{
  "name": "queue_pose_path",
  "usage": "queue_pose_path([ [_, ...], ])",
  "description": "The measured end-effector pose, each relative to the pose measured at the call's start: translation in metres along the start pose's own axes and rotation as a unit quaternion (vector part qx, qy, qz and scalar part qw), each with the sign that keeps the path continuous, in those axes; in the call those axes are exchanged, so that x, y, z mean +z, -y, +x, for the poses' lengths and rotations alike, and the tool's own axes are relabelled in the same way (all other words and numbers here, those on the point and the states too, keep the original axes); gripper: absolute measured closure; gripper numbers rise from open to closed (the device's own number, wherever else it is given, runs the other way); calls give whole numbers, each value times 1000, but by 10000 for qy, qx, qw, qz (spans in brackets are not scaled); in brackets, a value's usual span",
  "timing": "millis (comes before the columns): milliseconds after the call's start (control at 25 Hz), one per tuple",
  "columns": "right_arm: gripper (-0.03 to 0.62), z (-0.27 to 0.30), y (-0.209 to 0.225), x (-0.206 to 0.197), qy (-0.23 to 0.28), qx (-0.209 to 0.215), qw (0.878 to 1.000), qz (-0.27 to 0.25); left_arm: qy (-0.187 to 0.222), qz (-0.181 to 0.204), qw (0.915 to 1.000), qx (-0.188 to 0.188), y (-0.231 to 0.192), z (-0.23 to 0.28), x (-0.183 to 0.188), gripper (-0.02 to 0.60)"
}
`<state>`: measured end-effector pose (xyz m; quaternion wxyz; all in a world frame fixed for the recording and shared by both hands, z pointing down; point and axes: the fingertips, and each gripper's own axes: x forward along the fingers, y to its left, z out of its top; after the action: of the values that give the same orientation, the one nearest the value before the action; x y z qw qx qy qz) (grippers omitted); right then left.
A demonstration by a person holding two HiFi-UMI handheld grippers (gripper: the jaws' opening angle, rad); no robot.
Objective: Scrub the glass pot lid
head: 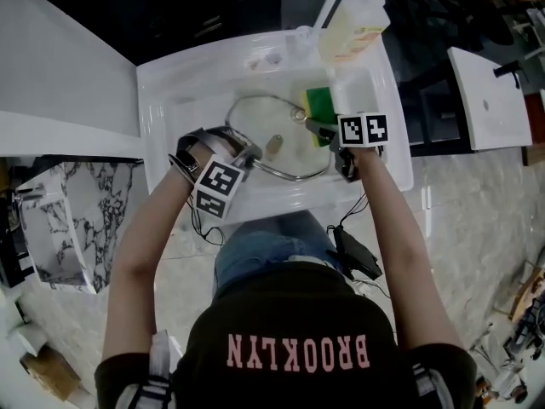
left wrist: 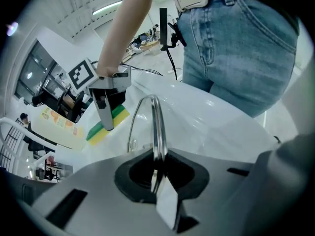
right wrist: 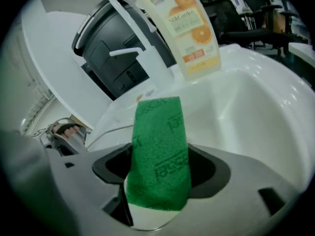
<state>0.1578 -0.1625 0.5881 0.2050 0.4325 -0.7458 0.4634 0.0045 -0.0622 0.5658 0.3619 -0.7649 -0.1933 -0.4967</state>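
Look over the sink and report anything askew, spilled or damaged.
Nothing stands out. The left gripper clamps the glass lid by its rim in the sink, the right gripper holds the sponge by the lid, and the soap bottle stands upright at the sink's back edge. No spill or breakage shows.

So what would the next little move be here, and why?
Probably sweep the sponge in the right gripper leftward across the glass lid. The left gripper has its jaws shut on the lid's rim, holding it over the sink, and the sponge sits only at the lid's right edge.
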Motion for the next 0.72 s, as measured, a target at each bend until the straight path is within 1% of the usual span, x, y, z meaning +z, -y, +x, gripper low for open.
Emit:
queue_pose_path([
  [240,269,-41,-30,21,783,151,9966,-190,-176,-56,9998,-51,1,0,0,552],
  [320,269,-53,-38,26,972,174,9947,-273,-201,-106,9997,-99,1,0,0,552],
  [440,269,-71,-41,30,1225,-29,9913,-484,-198,-234,9994,-163,2,-1,1,552],
  [600,269,-105,-52,44,1775,-327,9810,-711,-220,-285,9991,-239,1,-1,1,552],
  [720,269,-123,-62,46,2046,-493,9737,-869,-240,-326,9989,-247,1,-1,0,551],
])
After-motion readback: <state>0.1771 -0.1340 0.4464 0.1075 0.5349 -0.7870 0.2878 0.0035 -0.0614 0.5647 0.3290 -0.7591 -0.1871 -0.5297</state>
